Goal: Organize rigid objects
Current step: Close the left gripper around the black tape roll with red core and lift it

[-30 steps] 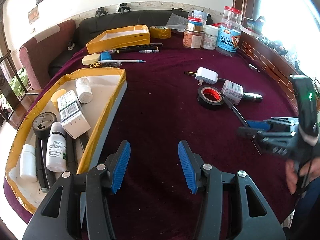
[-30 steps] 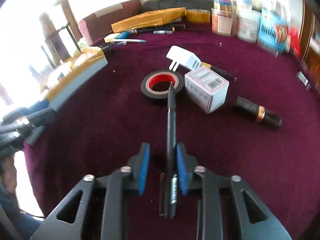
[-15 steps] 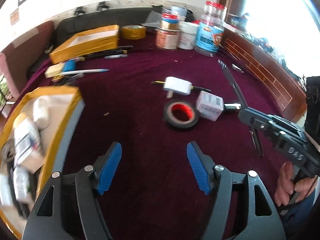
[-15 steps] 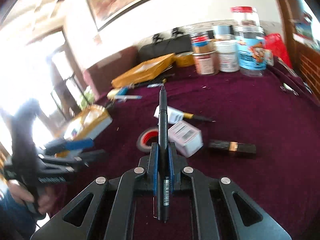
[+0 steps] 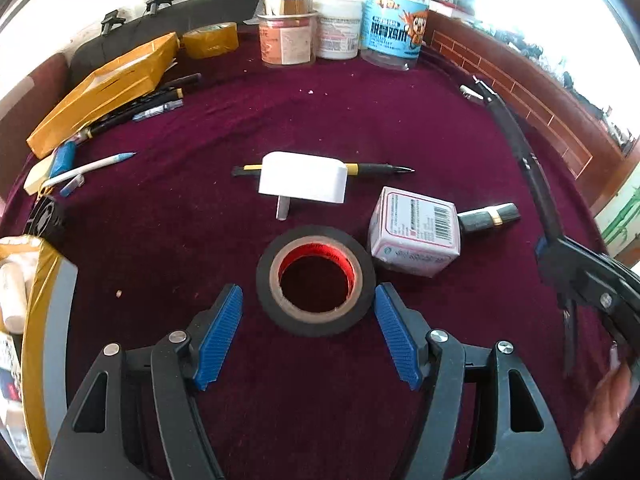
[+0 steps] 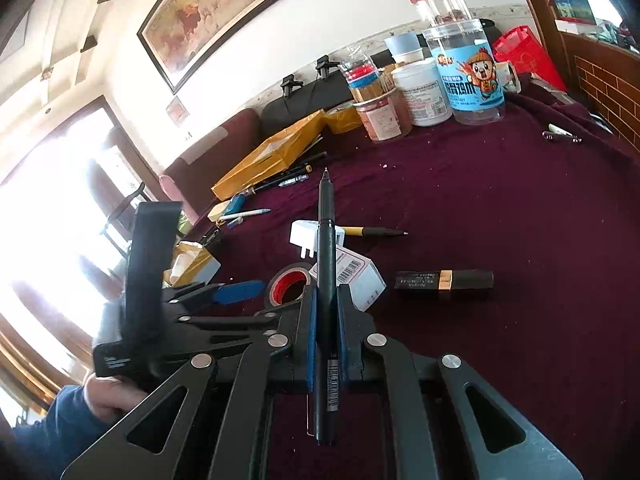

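Observation:
A black tape roll (image 5: 316, 322) with a red core lies flat on the maroon cloth, and also shows in the right wrist view (image 6: 276, 280). My left gripper (image 5: 308, 294) hangs open just above it. Its blue pads (image 5: 222, 328) flank the roll's near half without touching it. My right gripper (image 6: 326, 294) is shut on a black pen (image 6: 326, 220), held off the table with the tip pointing away. From the left wrist view, that gripper (image 5: 560, 248) and its pen (image 5: 520, 140) are at the right edge.
Beyond the tape lie a white plug adapter (image 5: 302, 178) on a yellow-black pen (image 5: 368, 168), a white-pink box (image 5: 416, 232) and a black tube (image 5: 488, 216). A yellow-edged tray (image 5: 48, 280) with bottles sits left. A yellow box (image 5: 104, 88), loose pens and jars (image 5: 286, 36) stand at the back.
My left gripper swung right from beside the tray to over the tape roll, its jaws spreading wider. My right gripper closed on the black pen and lifted it, tip tilting up.

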{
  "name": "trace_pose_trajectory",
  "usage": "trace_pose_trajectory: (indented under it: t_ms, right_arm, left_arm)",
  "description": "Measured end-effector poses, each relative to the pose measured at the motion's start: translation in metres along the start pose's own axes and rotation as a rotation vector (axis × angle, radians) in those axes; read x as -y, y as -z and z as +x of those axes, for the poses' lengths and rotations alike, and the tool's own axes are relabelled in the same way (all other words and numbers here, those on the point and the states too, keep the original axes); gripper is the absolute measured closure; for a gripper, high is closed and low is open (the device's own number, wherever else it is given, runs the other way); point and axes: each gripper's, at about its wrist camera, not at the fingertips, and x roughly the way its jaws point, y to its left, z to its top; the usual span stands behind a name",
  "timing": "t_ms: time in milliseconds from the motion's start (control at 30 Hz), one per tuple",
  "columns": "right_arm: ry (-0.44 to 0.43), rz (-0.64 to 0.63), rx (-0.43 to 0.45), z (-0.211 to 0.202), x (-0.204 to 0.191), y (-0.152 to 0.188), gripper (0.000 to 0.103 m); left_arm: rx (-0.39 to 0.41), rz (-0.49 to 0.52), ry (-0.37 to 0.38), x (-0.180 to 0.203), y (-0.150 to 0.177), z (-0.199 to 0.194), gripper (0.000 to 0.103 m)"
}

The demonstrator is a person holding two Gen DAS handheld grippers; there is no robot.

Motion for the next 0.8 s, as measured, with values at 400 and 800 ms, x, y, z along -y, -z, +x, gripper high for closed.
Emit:
trace_pose_trajectory:
  t_ms: [400, 800]
  right_arm:
    - [0.047, -0.041, -0.012, 0.005, -0.002, 0.002, 0.095]
    - [0.113, -0.216, -0.216, 0.044, -0.032, 0.031, 0.095]
  left_arm:
    - [0.029, -0.035, -0.004, -0.006, 0.01, -0.003, 0.042]
    - [0.046, -0.034, -0.034, -0.006, 0.059, -0.032, 0.042]
